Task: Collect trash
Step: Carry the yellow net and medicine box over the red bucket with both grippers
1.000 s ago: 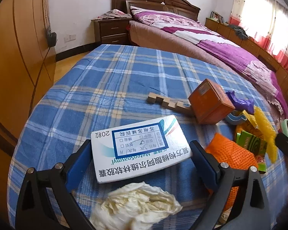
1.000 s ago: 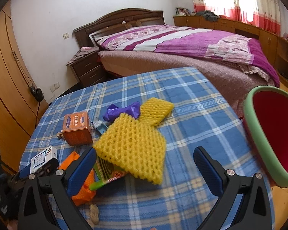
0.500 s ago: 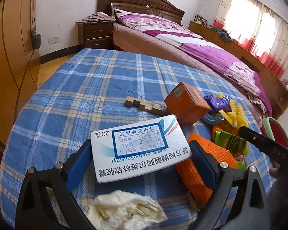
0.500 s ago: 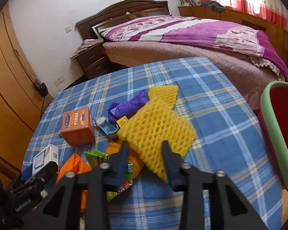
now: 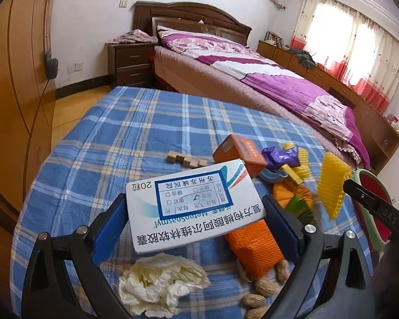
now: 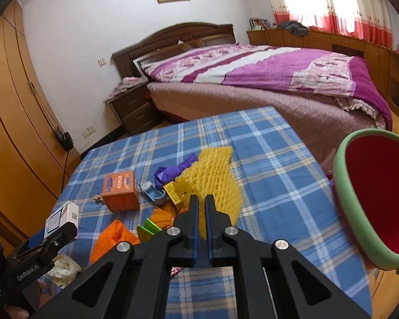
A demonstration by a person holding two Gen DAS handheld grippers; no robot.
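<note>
My left gripper (image 5: 194, 210) is shut on a white medicine box (image 5: 191, 196) and holds it above the plaid table. The box also shows in the right wrist view (image 6: 62, 216). My right gripper (image 6: 201, 202) is shut on a yellow foam net (image 6: 212, 178) and lifts it off the table; the net also shows in the left wrist view (image 5: 332, 186). A bin with a green rim and red inside (image 6: 343, 186) stands off the table's right edge.
On the blue plaid table (image 6: 279, 164) lie an orange box (image 6: 119, 191), a purple wrapper (image 6: 173, 171), an orange net (image 5: 255, 244), a crumpled tissue (image 5: 159, 281), peanuts (image 5: 263, 287) and wooden blocks (image 5: 186, 159). A bed (image 6: 252, 79) stands behind.
My right gripper closed on the yellow foam net and raised it. My left gripper lifted the medicine box higher and moved right.
</note>
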